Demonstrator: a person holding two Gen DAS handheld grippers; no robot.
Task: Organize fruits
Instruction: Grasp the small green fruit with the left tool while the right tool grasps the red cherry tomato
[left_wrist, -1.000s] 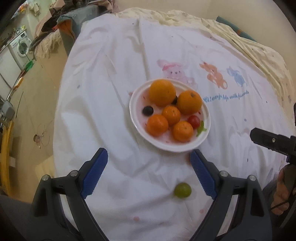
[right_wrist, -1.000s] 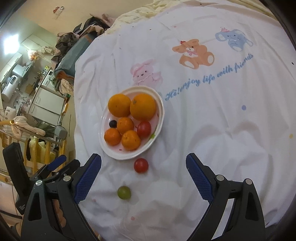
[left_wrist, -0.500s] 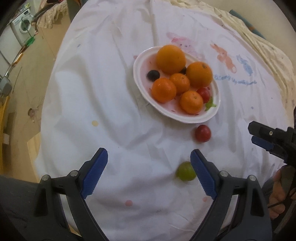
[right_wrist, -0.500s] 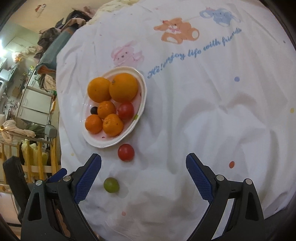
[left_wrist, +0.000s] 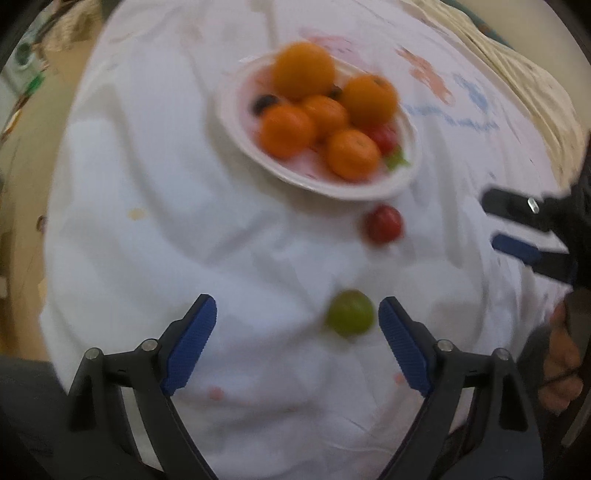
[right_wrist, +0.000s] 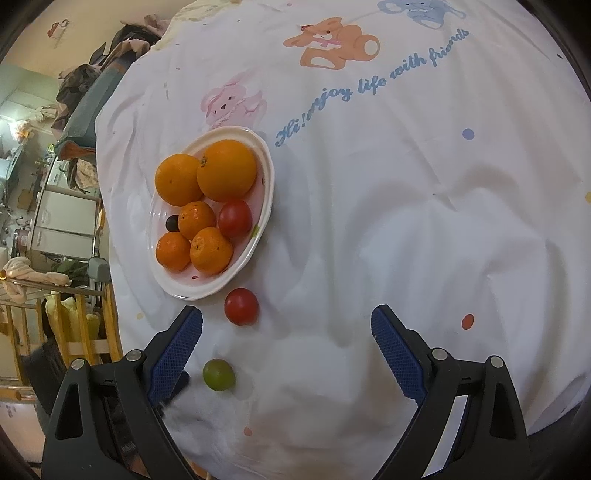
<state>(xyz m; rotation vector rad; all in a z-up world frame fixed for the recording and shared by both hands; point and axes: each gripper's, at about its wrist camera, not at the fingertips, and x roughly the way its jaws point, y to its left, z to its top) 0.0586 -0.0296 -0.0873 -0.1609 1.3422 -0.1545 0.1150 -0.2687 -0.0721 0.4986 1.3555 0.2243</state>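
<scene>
Plate (right_wrist: 267, 192) holds five oranges, one red tomato (right_wrist: 235, 218) and one dark berry (right_wrist: 172, 223), half hidden. Both tools, left tool (left_wrist: 297, 319) and right tool (right_wrist: 286, 332), gape wide, holding nothing.

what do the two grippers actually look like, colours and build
Both match. The left gripper and right gripper each have two black plastic arms with cut-out openings and silver pivot screws, ending in jaws lined with blue, cross-hatch textured pads. The left view also shows the right gripper from the side, black with a blue pad, and a bare hand behind it. No cables or markings are visible.
</scene>
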